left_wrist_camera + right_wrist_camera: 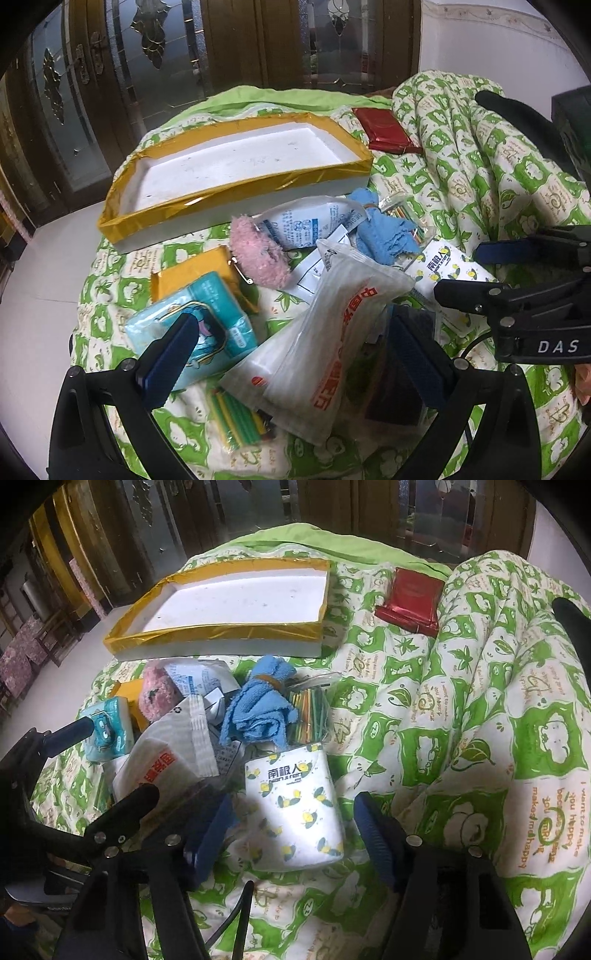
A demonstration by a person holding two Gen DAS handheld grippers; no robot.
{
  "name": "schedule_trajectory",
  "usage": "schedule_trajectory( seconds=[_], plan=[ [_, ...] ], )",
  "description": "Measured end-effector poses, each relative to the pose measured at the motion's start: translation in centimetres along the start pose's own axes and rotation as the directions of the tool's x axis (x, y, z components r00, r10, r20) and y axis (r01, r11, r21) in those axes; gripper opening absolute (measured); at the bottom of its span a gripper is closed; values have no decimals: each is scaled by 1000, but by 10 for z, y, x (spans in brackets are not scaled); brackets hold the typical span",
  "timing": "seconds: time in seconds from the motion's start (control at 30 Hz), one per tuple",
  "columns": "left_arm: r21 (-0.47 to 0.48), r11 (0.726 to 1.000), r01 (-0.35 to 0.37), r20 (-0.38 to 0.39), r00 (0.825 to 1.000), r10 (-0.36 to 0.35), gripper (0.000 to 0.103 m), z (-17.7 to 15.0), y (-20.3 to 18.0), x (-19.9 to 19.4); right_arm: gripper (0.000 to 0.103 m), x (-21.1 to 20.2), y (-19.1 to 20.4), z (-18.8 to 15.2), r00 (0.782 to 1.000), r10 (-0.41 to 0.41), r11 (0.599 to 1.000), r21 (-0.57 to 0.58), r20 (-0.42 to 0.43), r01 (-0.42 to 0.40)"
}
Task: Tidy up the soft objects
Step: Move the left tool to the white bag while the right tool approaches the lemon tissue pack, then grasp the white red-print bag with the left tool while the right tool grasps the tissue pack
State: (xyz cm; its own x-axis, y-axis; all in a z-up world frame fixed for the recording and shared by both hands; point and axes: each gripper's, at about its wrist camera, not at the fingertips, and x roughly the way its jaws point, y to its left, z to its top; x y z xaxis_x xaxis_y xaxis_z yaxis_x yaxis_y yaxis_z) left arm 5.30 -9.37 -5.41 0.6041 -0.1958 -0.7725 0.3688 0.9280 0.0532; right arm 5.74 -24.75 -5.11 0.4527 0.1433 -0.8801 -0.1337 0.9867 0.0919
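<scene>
Right hand-held gripper (291, 834) is wide open, nothing held, fingers either side of the tissue roll (295, 812) w/o touching it. Left hand-held gripper (291, 350) is also wide open & empty, straddling the plastic bag (321, 332), its left finger over the teal pack (192, 325).

Risks: roll is squashy, so a hard squeeze could dent it, a light one let it slip. The bag overlaps the pile, so lifting it may drag the sticks (236, 417) or the packet under it. The two tools sit close, right one crossing the left view, so a bump is possible. Quilt (480, 701) is lumpy, things may roll.

Pile lies mid-bed near the tray's (122, 218) front edge: pink puff (258, 251), blue cloth (258, 709); red packet (410, 602) lies apart, past the tray's right end. Tray is empty.

Hard to see: dark item under the bag by the left tool's right finger, can't tell what. Yellow box (192, 273) is half covered. Bed's near edge is cut off.
</scene>
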Motion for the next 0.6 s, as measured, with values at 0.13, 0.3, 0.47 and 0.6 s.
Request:
schedule_trajectory(
  seconds=[0.13, 0.3, 0.47, 0.6],
  plan=[
    [18, 1000, 14, -30, 999, -13, 90, -1, -4, 11, 71, 4, -1, 1, 1000, -8, 1000, -7, -7, 8],
    [43, 999, 32, -62, 998, -29, 67, -5, -10, 20, 70, 15, 2, 3, 999, -35, 999, -30, -27, 34],
    [3, 998, 65, -47, 997, -64, 37, -5, -5, 15, 62, 23, 7, 4, 998, -57, 997, -59, -33, 55],
    [-63, 993, 102, -29, 994, -104, 31, -11, 3, 9, 55, 23, 6, 3, 999, -39, 998, -58, -23, 38]
  ],
)
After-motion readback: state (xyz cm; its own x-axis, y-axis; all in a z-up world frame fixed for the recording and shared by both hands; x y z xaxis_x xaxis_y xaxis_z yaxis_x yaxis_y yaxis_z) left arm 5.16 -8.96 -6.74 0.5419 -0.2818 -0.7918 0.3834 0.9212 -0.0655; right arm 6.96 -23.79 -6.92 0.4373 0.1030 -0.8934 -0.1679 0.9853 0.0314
